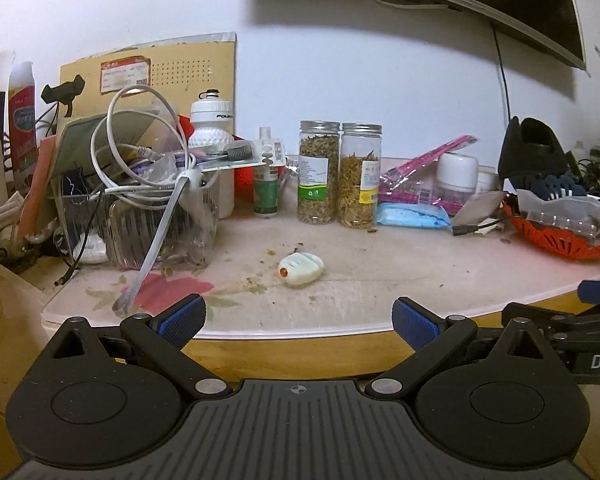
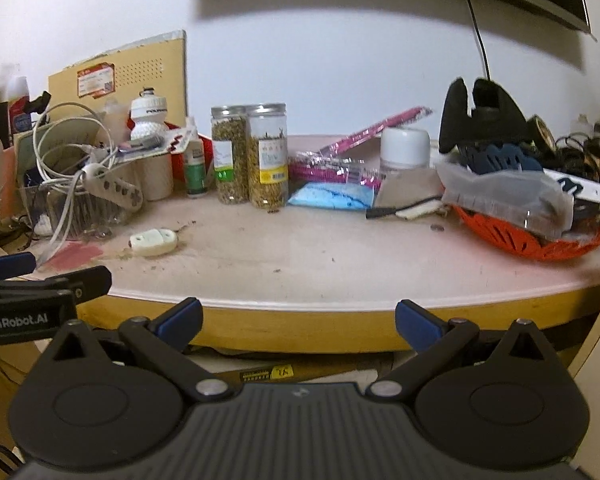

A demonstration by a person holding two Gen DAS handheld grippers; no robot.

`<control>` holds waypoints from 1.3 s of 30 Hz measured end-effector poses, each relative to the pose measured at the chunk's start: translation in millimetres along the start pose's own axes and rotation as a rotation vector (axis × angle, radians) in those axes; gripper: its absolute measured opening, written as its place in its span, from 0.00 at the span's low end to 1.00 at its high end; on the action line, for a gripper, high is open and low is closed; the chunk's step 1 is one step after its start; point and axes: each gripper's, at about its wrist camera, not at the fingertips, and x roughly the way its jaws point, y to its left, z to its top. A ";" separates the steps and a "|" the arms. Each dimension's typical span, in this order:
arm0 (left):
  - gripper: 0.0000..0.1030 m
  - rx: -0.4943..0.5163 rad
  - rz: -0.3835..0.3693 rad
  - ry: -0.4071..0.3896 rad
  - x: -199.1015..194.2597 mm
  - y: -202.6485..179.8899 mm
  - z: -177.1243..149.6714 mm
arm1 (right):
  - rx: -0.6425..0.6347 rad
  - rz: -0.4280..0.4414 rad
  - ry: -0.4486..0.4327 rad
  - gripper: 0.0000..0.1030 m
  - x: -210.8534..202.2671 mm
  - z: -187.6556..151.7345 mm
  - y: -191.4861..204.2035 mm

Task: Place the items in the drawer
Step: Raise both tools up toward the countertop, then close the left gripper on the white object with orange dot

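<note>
Items for the drawer crowd the pale round table, a small white oval gadget lying alone near its front edge. Left tongs and right tongs hover spread and empty. No drawer is visible, so progress cannot be judged.
</note>
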 end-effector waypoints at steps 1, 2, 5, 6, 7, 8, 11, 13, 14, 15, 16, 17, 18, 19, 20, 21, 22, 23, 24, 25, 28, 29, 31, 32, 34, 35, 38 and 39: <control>1.00 0.004 0.001 -0.002 0.5 -0.2 0.2 | -0.006 -0.002 -0.006 1.00 -0.7 0.2 0.5; 1.00 0.008 0.000 -0.002 1.4 -0.3 0.3 | -0.013 -0.005 -0.011 1.00 -1.3 0.4 1.1; 1.00 0.030 -0.006 -0.001 4.8 0.0 1.1 | -0.019 -0.007 -0.015 1.00 -1.8 0.8 1.4; 1.00 0.034 -0.013 -0.002 5.7 0.2 1.3 | -0.016 -0.006 -0.013 1.00 -1.7 1.0 1.1; 1.00 0.037 -0.020 -0.004 6.7 0.5 1.5 | -0.014 -0.005 -0.011 1.00 -1.5 1.1 0.9; 1.00 0.040 -0.023 -0.006 7.8 0.7 1.6 | -0.012 -0.004 -0.010 1.00 -1.4 1.2 0.6; 1.00 0.056 -0.018 -0.015 12.3 0.4 1.0 | -0.003 -0.007 -0.007 1.00 -0.6 0.7 -1.6; 1.00 0.056 -0.013 -0.014 17.6 1.4 1.0 | 0.002 -0.010 -0.004 1.00 -0.1 0.9 -2.2; 1.00 0.056 -0.010 -0.014 20.3 1.9 1.1 | 0.004 -0.010 -0.003 1.00 0.0 1.0 -2.4; 1.00 0.056 -0.007 -0.013 23.0 2.3 1.1 | 0.006 -0.009 -0.003 1.00 0.2 1.0 -2.7; 1.00 0.056 -0.005 -0.012 25.7 2.8 1.1 | 0.007 -0.009 -0.002 1.00 0.3 1.0 -2.9; 1.00 0.056 -0.002 -0.012 28.4 3.3 1.1 | 0.009 -0.008 -0.001 1.00 0.5 1.0 -3.2; 1.00 0.056 0.001 -0.011 31.0 3.8 1.2 | 0.009 -0.007 0.000 1.00 0.7 1.0 -3.2; 1.00 0.056 0.004 -0.011 33.7 4.3 1.2 | 0.007 -0.007 0.000 1.00 1.0 0.8 -3.1; 1.00 0.055 0.003 -0.010 36.7 5.2 1.7 | 0.006 -0.006 0.001 1.00 1.3 0.7 -3.0; 1.00 0.054 0.001 -0.009 39.7 6.2 2.2 | 0.005 -0.005 0.001 1.00 1.6 0.6 -2.9; 1.00 0.051 0.000 -0.008 42.1 6.7 2.5 | 0.003 -0.004 0.002 1.00 1.9 0.5 -2.8; 1.00 0.047 -0.001 -0.008 44.4 7.1 2.7 | 0.002 -0.003 0.002 1.00 1.8 0.6 -1.2; 1.00 0.043 -0.003 -0.007 46.7 7.5 3.0 | 0.001 -0.003 0.005 1.00 2.3 0.8 -0.5; 1.00 0.040 -0.004 -0.006 49.0 7.9 3.2 | 0.003 -0.002 0.007 1.00 2.9 1.0 -0.5; 1.00 0.031 -0.008 -0.005 56.0 8.4 3.6 | 0.014 0.009 0.012 1.00 4.0 0.8 -0.6; 1.00 0.030 -0.008 -0.003 58.6 8.4 3.7 | 0.015 0.011 0.012 1.00 4.3 0.8 -0.5; 1.00 0.028 -0.009 0.002 63.8 8.5 3.9 | 0.017 0.014 0.013 1.00 4.7 0.8 0.0; 1.00 0.027 -0.010 0.004 66.4 8.5 4.1 | 0.018 0.016 0.013 1.00 4.8 0.8 0.2; 1.00 0.031 -0.012 0.006 72.1 7.6 4.5 | 0.020 0.018 0.011 1.00 5.7 1.9 0.6; 1.00 0.031 -0.014 0.006 74.8 7.5 4.5 | 0.020 0.020 0.010 1.00 6.2 2.6 0.8; 1.00 0.029 -0.018 0.011 82.8 7.9 4.8 | 0.021 0.025 0.008 1.00 6.8 3.0 1.4; 1.00 0.029 -0.020 0.012 85.5 8.0 4.8 | 0.021 0.026 0.008 1.00 7.1 3.1 1.6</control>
